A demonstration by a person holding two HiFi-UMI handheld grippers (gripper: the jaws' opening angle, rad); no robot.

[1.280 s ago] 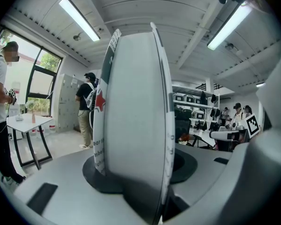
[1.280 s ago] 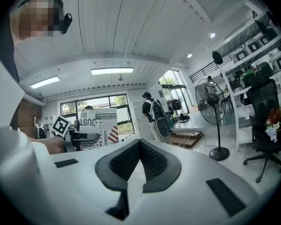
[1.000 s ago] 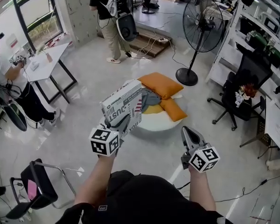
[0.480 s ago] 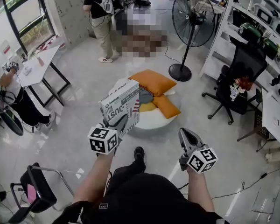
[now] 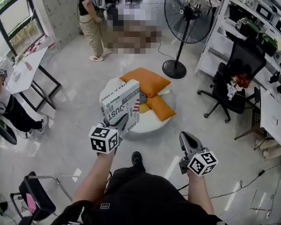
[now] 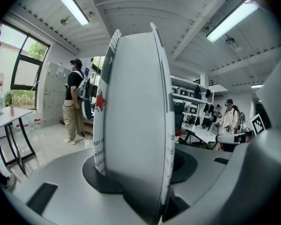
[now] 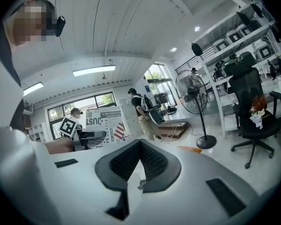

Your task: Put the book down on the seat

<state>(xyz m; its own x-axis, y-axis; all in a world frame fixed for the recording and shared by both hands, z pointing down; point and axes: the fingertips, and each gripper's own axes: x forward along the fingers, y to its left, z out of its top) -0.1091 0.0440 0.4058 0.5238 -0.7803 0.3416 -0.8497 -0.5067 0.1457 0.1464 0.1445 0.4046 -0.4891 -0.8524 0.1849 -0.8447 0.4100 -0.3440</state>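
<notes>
the left gripper [image 5: 119,123] clamps the book [image 5: 123,102] upright by its lower edge, in the air just short of the seat [image 5: 150,123], the right gripper [image 5: 188,139] closed and empty; the book looks stiff, light and smooth-covered, best pinched across both covers.

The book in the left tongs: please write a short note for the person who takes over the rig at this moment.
Left tongs: shut on the white book with black lettering, which is held upright in the air.
Right tongs: shut, empty.
Round white seat: on the floor ahead, with two orange cushions on it.
Done: the book is gripped.
Left: lower the book onto a free part of the seat, then open the left tongs.
</notes>
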